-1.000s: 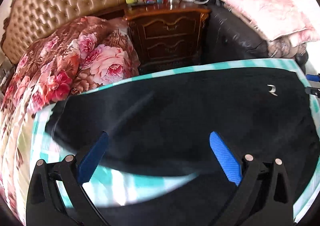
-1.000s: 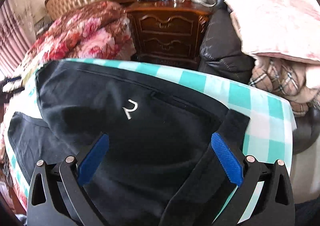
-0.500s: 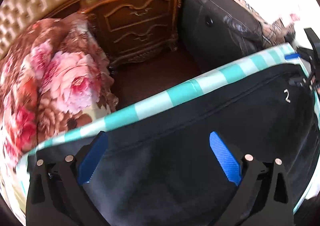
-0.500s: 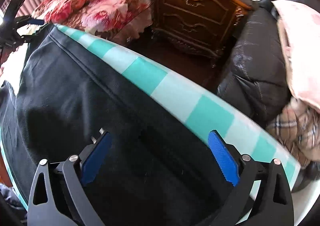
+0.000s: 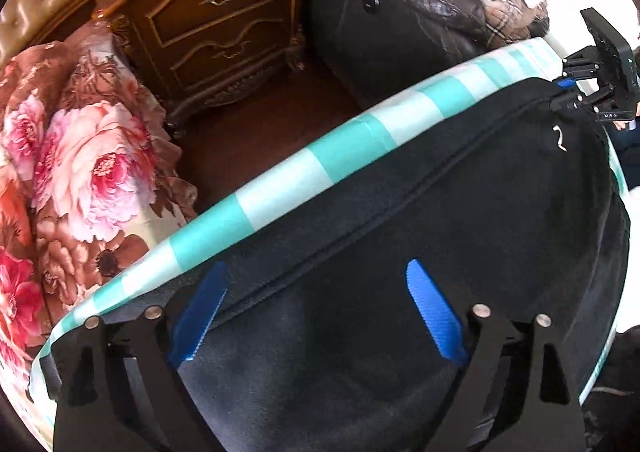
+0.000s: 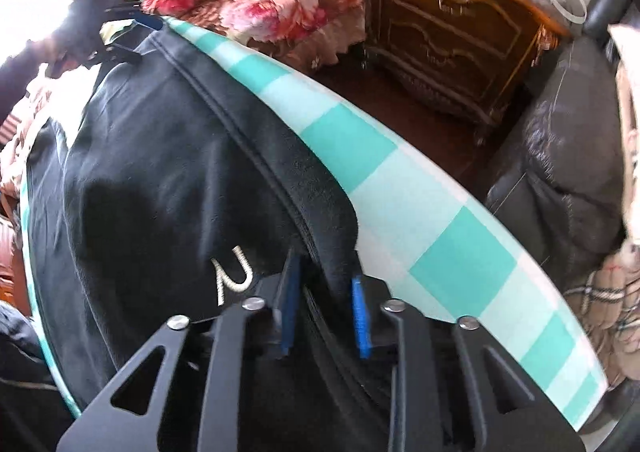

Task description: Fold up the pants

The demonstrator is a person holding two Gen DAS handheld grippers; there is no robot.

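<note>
Black pants (image 5: 460, 212) with a small white logo (image 5: 559, 138) lie along the far edge of a table with a teal and white checked cloth (image 5: 280, 188). My left gripper (image 5: 316, 308) is open, its blue pads on either side of the pants' far seam edge. My right gripper (image 6: 326, 304) is shut on the pants' edge (image 6: 332, 236) near the logo (image 6: 234, 272). Each gripper shows in the other's view, the right one at the far right (image 5: 576, 92), the left one at the far left (image 6: 132, 36).
Past the table edge the floor drops away to a carved wooden nightstand (image 5: 216, 24). A floral bedspread (image 5: 80, 156) is on the left and a black leather sofa (image 5: 400, 20) with pillows on the right.
Both grippers moved forward and down to the pants' far edge. The right gripper closed on the fabric; the left stays open.
</note>
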